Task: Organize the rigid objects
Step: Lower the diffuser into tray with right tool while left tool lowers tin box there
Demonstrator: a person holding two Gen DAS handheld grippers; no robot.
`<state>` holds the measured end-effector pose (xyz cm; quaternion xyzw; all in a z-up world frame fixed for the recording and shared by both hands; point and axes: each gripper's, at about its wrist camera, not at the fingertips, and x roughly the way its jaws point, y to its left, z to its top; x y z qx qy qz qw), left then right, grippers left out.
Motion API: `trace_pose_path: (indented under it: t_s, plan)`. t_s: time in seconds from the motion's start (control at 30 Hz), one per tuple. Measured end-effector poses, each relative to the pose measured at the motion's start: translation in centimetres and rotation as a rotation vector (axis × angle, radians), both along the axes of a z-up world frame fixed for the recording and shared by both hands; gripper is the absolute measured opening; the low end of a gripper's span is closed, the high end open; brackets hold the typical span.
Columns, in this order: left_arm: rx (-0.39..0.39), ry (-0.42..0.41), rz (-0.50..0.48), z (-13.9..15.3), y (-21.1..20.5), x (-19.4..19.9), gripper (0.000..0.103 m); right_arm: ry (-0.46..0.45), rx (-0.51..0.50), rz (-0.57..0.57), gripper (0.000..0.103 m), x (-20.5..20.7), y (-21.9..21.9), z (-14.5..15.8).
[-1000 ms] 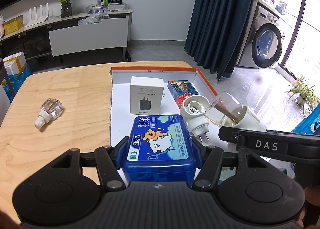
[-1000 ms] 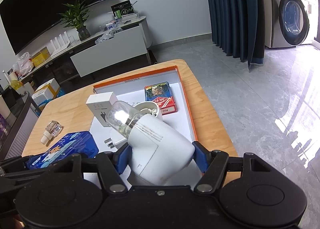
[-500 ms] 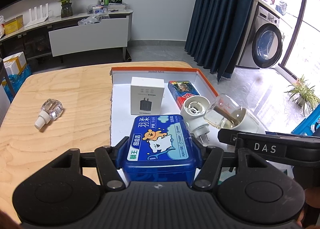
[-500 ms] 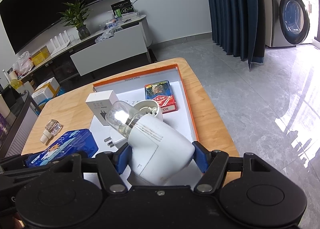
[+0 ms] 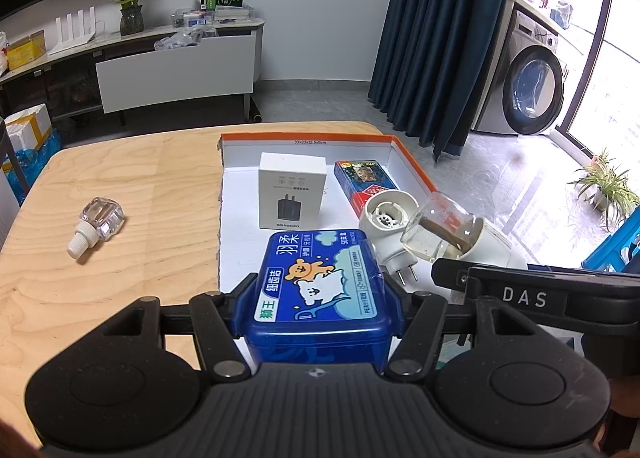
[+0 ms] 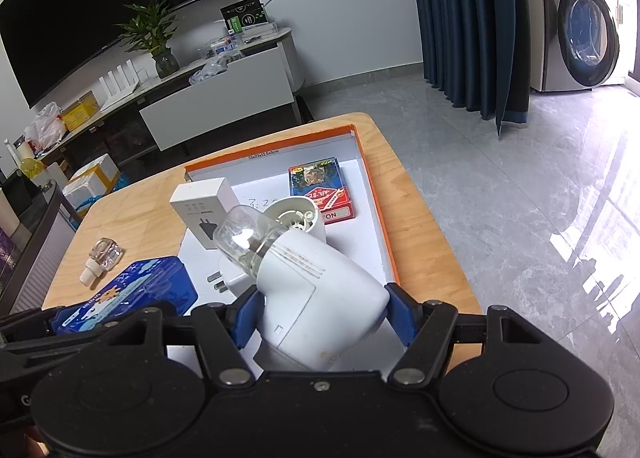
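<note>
My left gripper [image 5: 320,306] is shut on a blue floss-pick box [image 5: 318,286] and holds it over the near edge of the orange-rimmed white tray [image 5: 412,162]. My right gripper [image 6: 322,312] is shut on a white plug-in vaporizer with a clear bottle [image 6: 320,290], over the tray's near right part; it also shows in the left wrist view [image 5: 452,234]. Inside the tray lie a white charger box [image 5: 291,190], a red and blue card pack [image 5: 362,180] and a second white plug-in heater [image 5: 388,226].
A small clear refill bottle with a white cap [image 5: 96,224] lies on the wooden table [image 5: 120,178] left of the tray. The table's right edge runs close beside the tray [image 6: 424,218]. A TV cabinet stands beyond the table.
The right gripper has carried the vaporizer slightly right and toward me. The left gripper and the blue box have barely moved.
</note>
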<state>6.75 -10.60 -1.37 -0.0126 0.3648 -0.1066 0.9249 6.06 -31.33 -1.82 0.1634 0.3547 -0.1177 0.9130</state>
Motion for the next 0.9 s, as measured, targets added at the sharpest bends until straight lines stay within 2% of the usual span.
trace_pose_path:
  t_s: [0.23, 0.43, 0.7, 0.73, 0.77, 0.8, 0.9]
  plan:
    - [0.004, 0.007, -0.005, -0.3, -0.1, 0.1, 0.063, 0.008, 0.005, -0.003, 0.081, 0.1, 0.0, -0.5]
    - [0.007, 0.019, -0.013, -0.6, -0.3, 0.2, 0.063, -0.044, 0.001, -0.027, 0.08, -0.9, -0.5, 0.5]
    - [0.01, 0.063, -0.074, -1.8, -1.3, 1.3, 0.064, -0.079, 0.003, -0.049, 0.08, -2.1, -1.1, 1.7]
    - [0.018, 0.065, -0.079, -1.9, -1.4, 1.4, 0.065, -0.081, 0.003, -0.05, 0.08, -2.3, -1.0, 1.8]
    - [0.018, 0.062, -0.075, -1.9, -1.4, 1.4, 0.073, -0.084, 0.001, -0.05, 0.08, -2.4, -1.0, 2.0]
    - [0.009, 0.057, -0.066, -1.8, -1.3, 1.3, 0.075, -0.087, 0.0, -0.048, 0.08, -2.5, -0.9, 2.1]
    - [-0.011, 0.049, -0.045, -1.1, -0.8, 0.8, 0.077, -0.104, -0.004, -0.046, 0.08, -3.0, -0.6, 2.8]
